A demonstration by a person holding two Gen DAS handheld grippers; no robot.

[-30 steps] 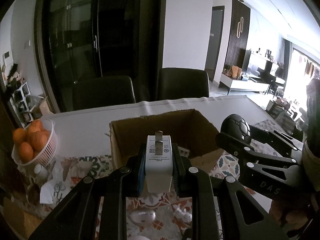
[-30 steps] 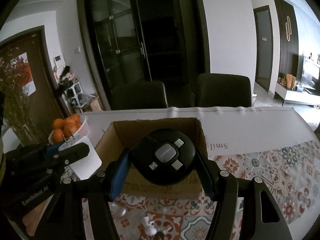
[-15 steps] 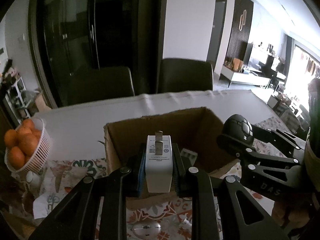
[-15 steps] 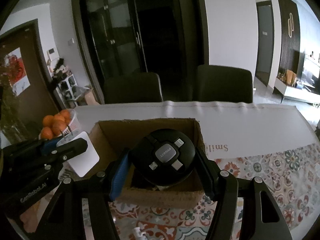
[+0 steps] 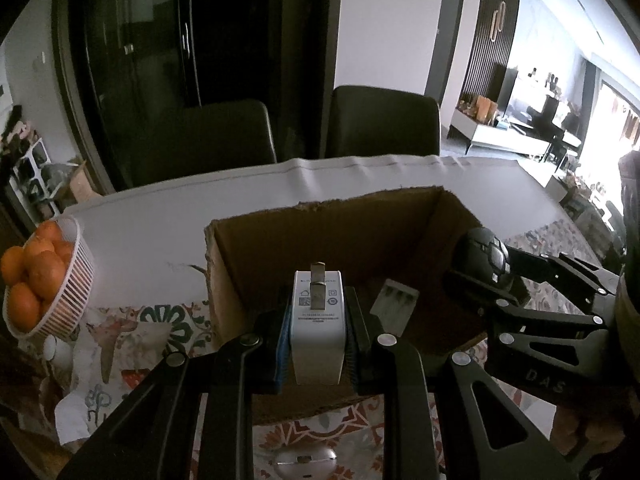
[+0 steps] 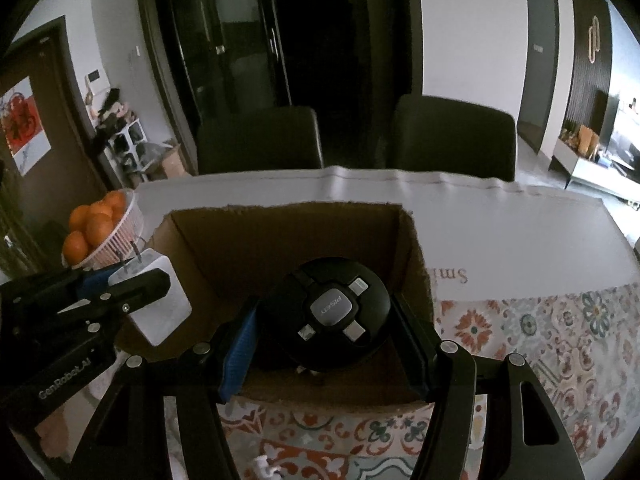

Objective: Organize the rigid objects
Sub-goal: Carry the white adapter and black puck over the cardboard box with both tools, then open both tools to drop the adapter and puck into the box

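Item: white charger (image 5: 318, 322) clamped in left gripper (image 5: 318, 344), black round adapter (image 6: 330, 312) clamped in right gripper (image 6: 328, 340), both now advanced over cardboard box (image 5: 256, 240), ready for deposit.

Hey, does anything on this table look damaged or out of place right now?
The cardboard box has a ragged, torn top rim, and its flaps are missing. Otherwise nothing stands out: the orange basket sits upright.
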